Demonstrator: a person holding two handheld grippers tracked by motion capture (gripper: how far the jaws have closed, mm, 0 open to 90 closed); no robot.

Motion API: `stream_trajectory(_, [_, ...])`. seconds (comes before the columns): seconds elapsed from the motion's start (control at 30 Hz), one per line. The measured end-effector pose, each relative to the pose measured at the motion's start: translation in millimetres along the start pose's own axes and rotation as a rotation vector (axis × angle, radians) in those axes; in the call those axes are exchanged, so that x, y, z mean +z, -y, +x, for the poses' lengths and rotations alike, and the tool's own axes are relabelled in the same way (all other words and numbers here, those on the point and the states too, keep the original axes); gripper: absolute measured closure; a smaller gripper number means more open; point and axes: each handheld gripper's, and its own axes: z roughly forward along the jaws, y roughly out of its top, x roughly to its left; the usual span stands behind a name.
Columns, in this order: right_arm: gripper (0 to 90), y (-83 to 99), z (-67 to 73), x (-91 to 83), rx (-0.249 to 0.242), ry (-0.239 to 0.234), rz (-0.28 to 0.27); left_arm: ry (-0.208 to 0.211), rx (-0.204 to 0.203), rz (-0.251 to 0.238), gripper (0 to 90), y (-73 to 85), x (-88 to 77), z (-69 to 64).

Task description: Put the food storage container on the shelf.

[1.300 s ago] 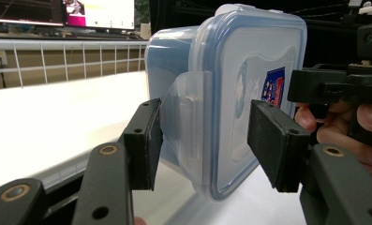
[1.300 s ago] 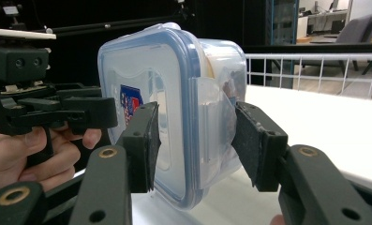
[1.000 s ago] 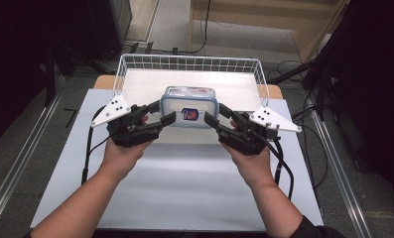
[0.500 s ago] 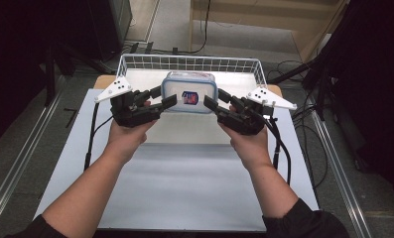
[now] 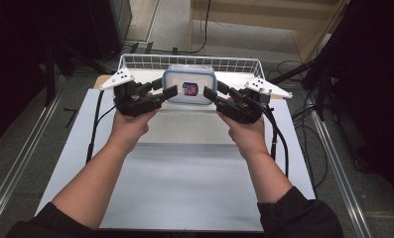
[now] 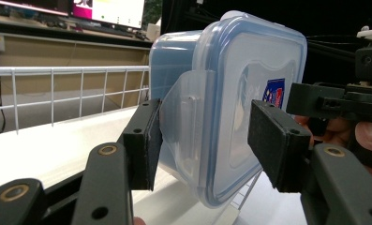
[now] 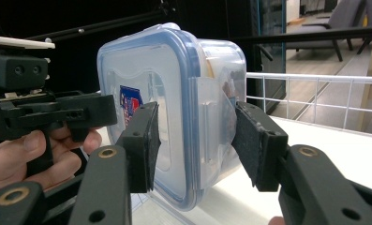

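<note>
Two tongs, left (image 5: 170,90) and right (image 5: 209,92), are clamped on container (image 5: 190,85) side flaps; flaps could be popped open, dropping it onto basket (image 5: 135,61) rim.

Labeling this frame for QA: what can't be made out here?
- Container contents: high view, the lid covers them; gripper views, the clouded walls blur them.
- Lid label: high view, too small to read; left gripper view, a black jaw cuts it off.
- Wire basket floor: high view, the container and both grippers cover much of it.
- Left gripper and right gripper: pad contact on the container's latches isn't clear in their own views.
</note>
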Motion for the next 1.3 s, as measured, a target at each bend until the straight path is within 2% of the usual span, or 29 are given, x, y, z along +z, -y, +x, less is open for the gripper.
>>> stream_trajectory(0.17, [53.0, -7.0, -4.4, 2.1, 0.031, -0.003, 0.054, 0.004, -0.037, 0.043, 46.3, -4.9, 2.7, 2.3])
stream_trajectory(0.3, [54.9, -10.4, -8.8, -2.7, 0.086, -0.032, 0.073, 0.028, -0.088, 0.074, 46.8, -9.9, 4.0, 3.6])
stream_trajectory(0.37, [55.1, -11.8, -10.2, -3.7, 0.097, -0.034, 0.086, 0.033, -0.116, 0.091, 46.9, -10.8, 5.3, 4.4])
stream_trajectory(0.5, [56.5, -14.5, -13.7, -4.6, 0.133, -0.054, 0.108, 0.059, -0.177, 0.103, 47.5, -11.9, 4.6, 9.7])
stream_trajectory(0.87, [58.0, -19.1, -23.4, -3.2, 0.231, -0.105, 0.153, 0.095, -0.269, 0.151, 50.1, -15.6, 4.4, 18.2])
stream_trajectory(0.93, [58.4, -19.9, -25.8, -3.3, 0.247, -0.114, 0.157, 0.108, -0.3, 0.157, 50.8, -16.2, 4.5, 20.8])
stream_trajectory(0.97, [59.6, -21.0, -27.8, -3.5, 0.272, -0.123, 0.158, 0.113, -0.318, 0.155, 51.5, -16.2, 4.5, 21.8])
stream_trajectory(1.07, [59.6, -22.1, -29.0, -3.4, 0.275, -0.122, 0.159, 0.117, -0.337, 0.153, 51.6, -16.1, 5.3, 22.2])
stream_trajectory(1.17, [59.5, -22.7, -32.1, -3.0, 0.302, -0.126, 0.17, 0.137, -0.369, 0.16, 53.0, -15.6, 6.0, 25.6])
stream_trajectory(1.3, [59.5, -22.4, -34.4, -2.6, 0.321, -0.125, 0.186, 0.14, -0.411, 0.175, 53.5, -14.5, 8.2, 27.8])
